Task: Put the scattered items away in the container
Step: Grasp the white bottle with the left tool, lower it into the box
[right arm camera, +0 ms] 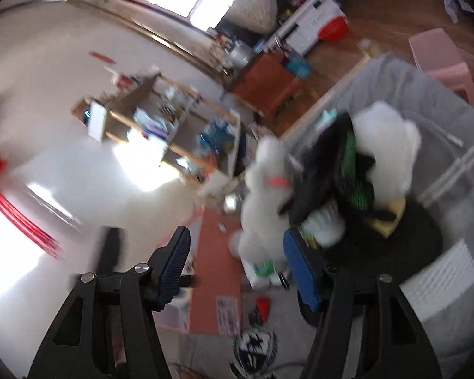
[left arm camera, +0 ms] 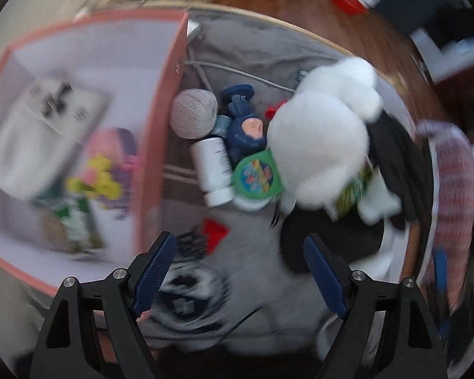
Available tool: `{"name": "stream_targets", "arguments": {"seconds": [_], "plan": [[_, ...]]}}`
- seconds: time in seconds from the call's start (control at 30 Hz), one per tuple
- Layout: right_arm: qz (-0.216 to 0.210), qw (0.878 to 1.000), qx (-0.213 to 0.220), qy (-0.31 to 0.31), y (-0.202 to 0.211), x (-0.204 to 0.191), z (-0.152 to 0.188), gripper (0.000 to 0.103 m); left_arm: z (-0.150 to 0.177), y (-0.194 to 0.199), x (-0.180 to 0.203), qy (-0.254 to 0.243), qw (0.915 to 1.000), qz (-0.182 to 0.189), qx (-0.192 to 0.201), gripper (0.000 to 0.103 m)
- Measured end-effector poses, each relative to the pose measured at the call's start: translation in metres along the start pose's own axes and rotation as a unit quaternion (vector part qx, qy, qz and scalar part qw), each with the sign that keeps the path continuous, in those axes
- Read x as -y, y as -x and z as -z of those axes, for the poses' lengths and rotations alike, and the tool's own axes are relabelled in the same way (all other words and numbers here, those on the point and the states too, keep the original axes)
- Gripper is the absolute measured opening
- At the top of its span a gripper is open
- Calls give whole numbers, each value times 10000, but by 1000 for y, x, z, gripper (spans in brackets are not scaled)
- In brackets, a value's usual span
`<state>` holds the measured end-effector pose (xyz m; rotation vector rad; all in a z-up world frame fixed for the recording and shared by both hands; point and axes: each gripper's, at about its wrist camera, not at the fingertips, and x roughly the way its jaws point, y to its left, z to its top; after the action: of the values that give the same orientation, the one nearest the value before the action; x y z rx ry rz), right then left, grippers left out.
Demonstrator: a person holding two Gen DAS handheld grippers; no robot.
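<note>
The pink open box (left arm camera: 161, 126) stands at the left with a white pouch (left arm camera: 38, 135) and a flowered packet (left arm camera: 94, 177) inside. Beside it on the grey cloth (left arm camera: 252, 50) lie a yarn ball (left arm camera: 194, 113), a blue figure (left arm camera: 243, 126), a white bottle (left arm camera: 213, 170), a green round pack (left arm camera: 257, 177) and a white plush toy (left arm camera: 319, 145). My left gripper (left arm camera: 238, 271) is open and empty above the cloth. My right gripper (right arm camera: 237, 268) is open and empty, with the plush toy (right arm camera: 262, 195) and dark clothes (right arm camera: 325, 164) ahead of it. Both views are blurred.
A black garment (left arm camera: 331, 240) and a striped knit (left arm camera: 452, 189) lie at the right. A printed grey shirt (left arm camera: 189, 297) lies under my left gripper. A wooden shelf (right arm camera: 161, 120) stands by the wall, and a pink stool (right arm camera: 439, 60) stands on the wooden floor.
</note>
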<state>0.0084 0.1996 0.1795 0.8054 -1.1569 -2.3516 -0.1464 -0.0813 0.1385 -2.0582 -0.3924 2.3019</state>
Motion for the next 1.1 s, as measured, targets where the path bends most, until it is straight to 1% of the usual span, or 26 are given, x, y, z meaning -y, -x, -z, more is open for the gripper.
{"name": "stream_targets", "arguments": {"seconds": [0.07, 0.13, 0.2, 0.23, 0.27, 0.3, 0.4, 0.43, 0.47, 0.5, 0.53, 0.57, 0.6, 0.67, 0.77, 0.83, 0.87, 0.9, 0.93, 1.0, 1.03, 1.1], "plan": [[-102, 9999, 2, 114, 1, -3, -1, 62, -7, -17, 3, 307, 9993, -162, 143, 83], [-218, 9995, -79, 193, 0, -5, -1, 62, -14, -36, 1, 607, 9969, -434, 258, 83], [-347, 9990, -134, 259, -2, -8, -1, 62, -21, -54, -4, 952, 9931, -601, 322, 78], [-411, 9986, -147, 285, -2, -8, -1, 62, -23, -62, -8, 1144, 9907, -654, 354, 69], [-486, 9982, -159, 311, -2, -9, 0, 62, -25, -71, -12, 1301, 9884, -692, 358, 68], [-567, 9977, -169, 336, -2, -9, 1, 62, -27, -80, -20, 1504, 9854, -710, 351, 67], [-779, 9957, -245, 438, -5, -11, 4, 62, -29, -100, -47, 2171, 9740, -327, 553, 67], [-811, 9954, -261, 446, -6, -11, 5, 62, -32, -109, -51, 2241, 9725, -337, 528, 64], [-851, 9951, -283, 426, -6, -10, 6, 62, -33, -116, -53, 2218, 9726, -453, 531, 59], [-886, 9948, -312, 392, -8, -8, 6, 62, -33, -119, -50, 2131, 9732, -578, 639, 57], [-913, 9946, -338, 353, -10, -7, 7, 62, -31, -120, -46, 2022, 9745, -668, 707, 49], [-935, 9944, -356, 325, -12, -5, 7, 62, -30, -121, -42, 1910, 9760, -784, 687, 44], [-941, 9944, -372, 310, -13, -4, 7, 62, -27, -121, -39, 1806, 9776, -849, 666, 43], [-950, 9943, -412, 256, -16, 0, 7, 62, -20, -115, -35, 1637, 9808, -815, 682, 43], [-1018, 9935, -502, 105, -20, 4, 8, 62, -6, -87, -22, 1182, 9867, -753, 826, 43], [-965, 9939, -523, 72, -21, 6, 9, 62, 0, -50, -13, 800, 9912, -522, 920, 43], [-933, 9942, -530, 80, -21, 6, 9, 62, 1, -29, -9, 630, 9921, -418, 1006, 43], [-903, 9944, -533, 95, -20, 6, 9, 62, 2, 2, -6, 373, 9921, -320, 1154, 43], [-870, 9947, -530, 117, -19, 5, 9, 62, 2, 34, -4, 111, 9905, -268, 1346, 43], [-817, 9953, -501, 158, -15, 2, 10, 62, 4, 102, -7, -373, 9812, -393, 1854, 43], [-794, 9955, -477, 173, -13, 1, 10, 62, 3, 132, -12, -532, 9754, -505, 2081, 43], [-779, 9958, -438, 190, -11, -1, 10, 62, 3, 178, -29, -629, 9659, -697, 2412, 43]]}}
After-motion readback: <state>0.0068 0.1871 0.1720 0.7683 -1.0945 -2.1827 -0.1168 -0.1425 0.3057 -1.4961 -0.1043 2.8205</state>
